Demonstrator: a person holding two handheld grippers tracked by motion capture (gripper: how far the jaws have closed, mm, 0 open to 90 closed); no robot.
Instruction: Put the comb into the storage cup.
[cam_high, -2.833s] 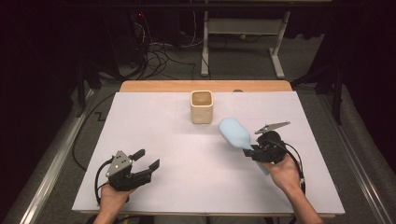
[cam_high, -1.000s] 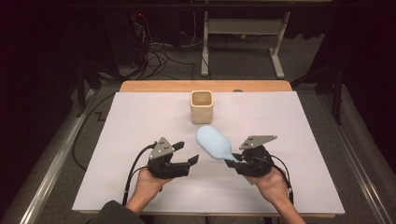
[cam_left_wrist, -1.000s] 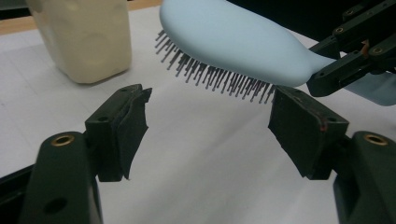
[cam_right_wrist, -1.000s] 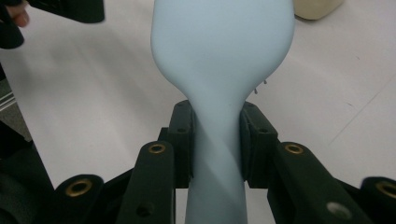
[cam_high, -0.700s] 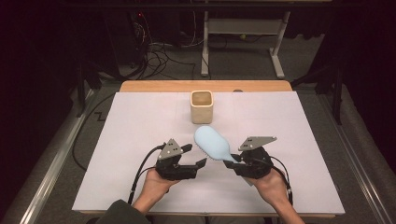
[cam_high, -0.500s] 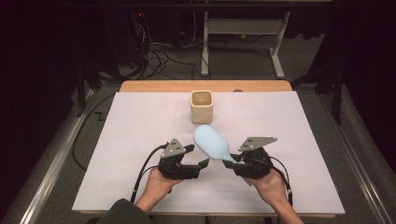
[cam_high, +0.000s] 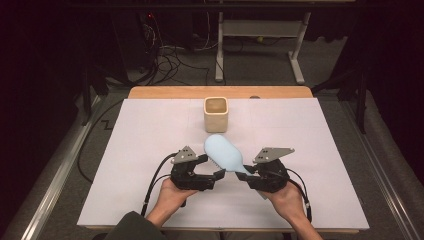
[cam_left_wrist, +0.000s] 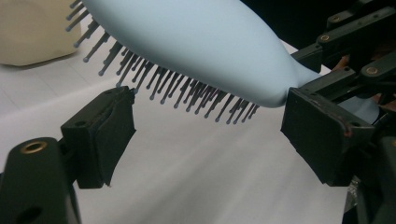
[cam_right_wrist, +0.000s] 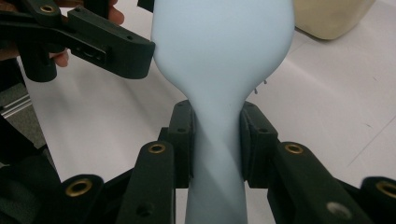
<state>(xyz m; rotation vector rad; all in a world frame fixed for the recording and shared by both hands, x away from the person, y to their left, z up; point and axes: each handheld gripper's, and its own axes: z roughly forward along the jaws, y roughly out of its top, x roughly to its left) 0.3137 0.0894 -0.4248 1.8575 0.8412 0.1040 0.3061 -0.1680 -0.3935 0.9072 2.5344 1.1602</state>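
The right gripper (cam_right_wrist: 215, 140) pinches the handle of the pale blue brush (cam_high: 223, 153), holding it off the tabletop (cam_high: 140, 130) with its bristles facing down. The left gripper (cam_left_wrist: 210, 126) sits just beside the brush, under its head; its jaws have just been opening and stand spread, one pad at the bristle tips. Beyond the brush stands a beige cup (cam_high: 216, 113).

The high view looks forward and down over the white counter (cam_high: 150, 150) from the person's side. Each tongs camera sits close, looking along its own jaws. All three views share the blue hairbrush (cam_high: 224, 154) and the beige cup (cam_high: 216, 113)
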